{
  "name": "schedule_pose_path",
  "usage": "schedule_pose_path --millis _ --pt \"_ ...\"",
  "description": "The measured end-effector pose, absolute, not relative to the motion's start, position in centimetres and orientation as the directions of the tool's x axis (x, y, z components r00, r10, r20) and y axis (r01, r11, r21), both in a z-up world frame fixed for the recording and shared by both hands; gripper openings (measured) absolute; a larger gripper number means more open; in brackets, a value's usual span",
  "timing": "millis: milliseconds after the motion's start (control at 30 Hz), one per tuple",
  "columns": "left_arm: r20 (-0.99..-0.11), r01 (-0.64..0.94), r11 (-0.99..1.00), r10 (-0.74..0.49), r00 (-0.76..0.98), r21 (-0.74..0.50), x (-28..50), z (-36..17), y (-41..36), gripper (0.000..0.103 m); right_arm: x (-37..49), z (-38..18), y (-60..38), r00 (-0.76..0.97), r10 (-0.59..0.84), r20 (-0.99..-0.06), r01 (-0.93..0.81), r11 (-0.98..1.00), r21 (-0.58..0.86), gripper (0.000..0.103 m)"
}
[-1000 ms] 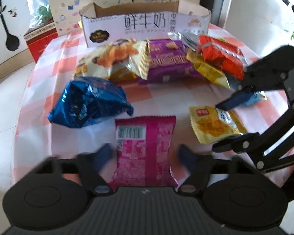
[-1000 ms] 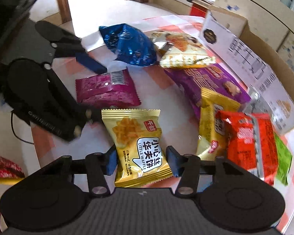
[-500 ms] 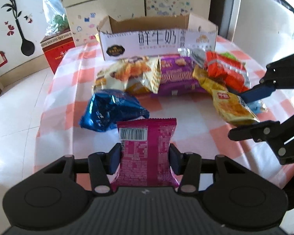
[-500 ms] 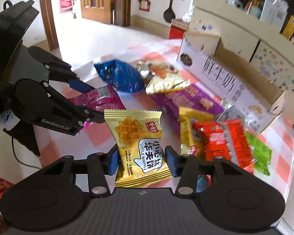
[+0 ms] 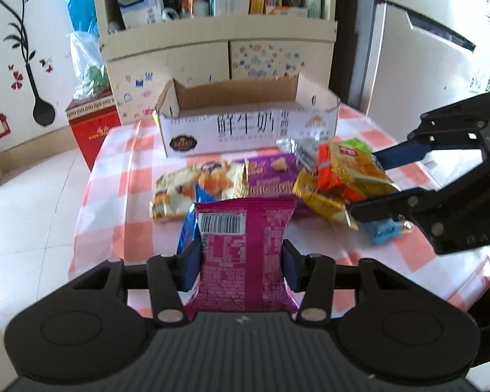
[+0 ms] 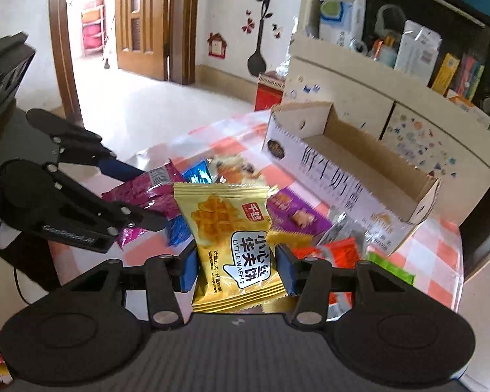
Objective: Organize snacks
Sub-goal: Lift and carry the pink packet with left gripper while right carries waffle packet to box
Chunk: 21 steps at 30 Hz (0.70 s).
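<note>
Snacks, two in hand, the rest on the desk.

Left wrist view. Magenta packet (image 5: 245, 254): clamped across its waist by the left tongs (image 5: 241, 263), barcode end up and forward, long axis running away from the tongs toward the box, clear of the desk (image 5: 127, 215). Open cardboard box (image 5: 248, 121): straight ahead at the far edge of the desk, long side facing the tongs, top open, interior apparently empty as far as can be seen. Between packet and box lies the loose pile: cream packet (image 5: 192, 186), purple packet (image 5: 271, 176), blue packet (image 5: 187, 232) half hidden behind the magenta one, orange-red packet (image 5: 333, 176). Right tongs (image 5: 372, 192) enter from the right, pinching a yellow packet (image 5: 359, 168). Judged: the left tongs face the box squarely, so a forward carry over the pile would serve.

Right wrist view. Yellow waffle packet (image 6: 236, 245): held at its lower half by the right tongs (image 6: 236, 266), closed on it, long axis pointing up and forward, lifted off the desk. Box (image 6: 352, 176): ahead and to the right, lying diagonally, its near corner closer to these tongs than to the left pair. Left tongs (image 6: 137, 196), at left, carry the magenta packet (image 6: 143, 196).
</note>
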<state>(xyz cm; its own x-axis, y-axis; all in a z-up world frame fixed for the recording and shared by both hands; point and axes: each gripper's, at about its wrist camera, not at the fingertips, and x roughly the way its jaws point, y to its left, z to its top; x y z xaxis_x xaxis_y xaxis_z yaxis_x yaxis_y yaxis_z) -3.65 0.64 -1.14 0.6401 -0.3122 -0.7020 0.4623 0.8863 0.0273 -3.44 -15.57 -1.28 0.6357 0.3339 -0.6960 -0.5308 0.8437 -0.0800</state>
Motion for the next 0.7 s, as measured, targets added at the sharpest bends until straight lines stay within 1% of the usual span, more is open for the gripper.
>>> schedule_pose_path --millis 333,700 --pt "-0.656 0.464 0.886 -0.339 0.674 0.018 -2.6 1.5 0.9 0.049 -1.4 -0.3 -16.8 0.666 0.334 -0.667 -0.485 0.873 -0.048 0.056" --pt "-0.634 0.474 0.879 -0.337 0.696 0.053 1.8 2.9 -0.6 0.049 1.1 0.4 -17.5 0.704 0.322 -0.634 -0.446 0.894 -0.042 0.056"
